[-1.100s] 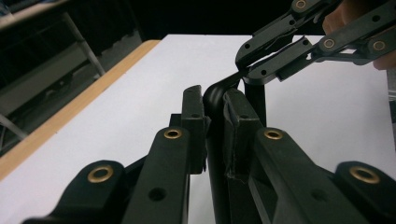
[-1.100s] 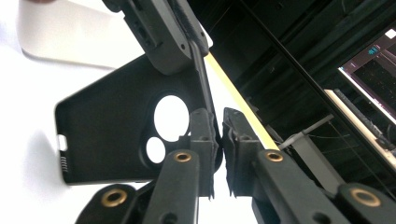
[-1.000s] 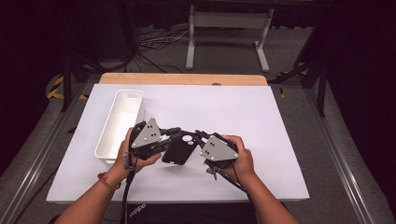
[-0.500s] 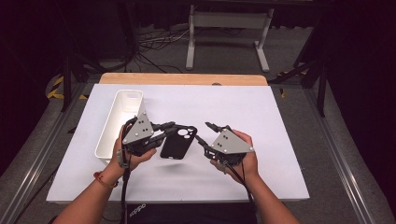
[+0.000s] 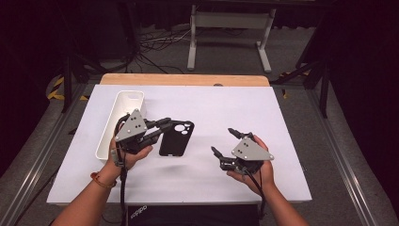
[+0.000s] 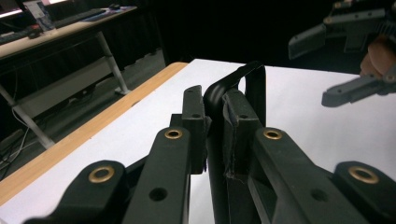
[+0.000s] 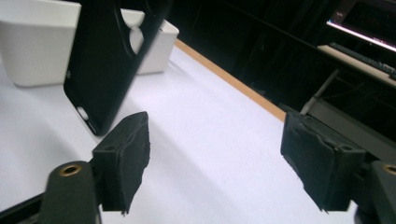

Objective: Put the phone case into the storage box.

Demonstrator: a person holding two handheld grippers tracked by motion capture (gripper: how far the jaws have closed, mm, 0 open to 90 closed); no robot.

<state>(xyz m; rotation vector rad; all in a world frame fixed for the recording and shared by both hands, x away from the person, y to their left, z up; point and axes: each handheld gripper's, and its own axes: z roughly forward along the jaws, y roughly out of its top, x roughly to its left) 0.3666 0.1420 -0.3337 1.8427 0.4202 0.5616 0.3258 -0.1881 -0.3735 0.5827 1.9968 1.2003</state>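
Dark room, grey floor (image 5: 301, 61), white-legged desk (image 5: 226, 23) behind.

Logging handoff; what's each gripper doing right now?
Left gripper: shut on the black phone case.
Right gripper: open, holding nothing; its jaws have just been opening.

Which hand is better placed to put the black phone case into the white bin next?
Left. The left tool is already shut on the black phone case, right beside the long white plastic bin. The right tool has just been opening, nothing between its jaws, well apart from both.
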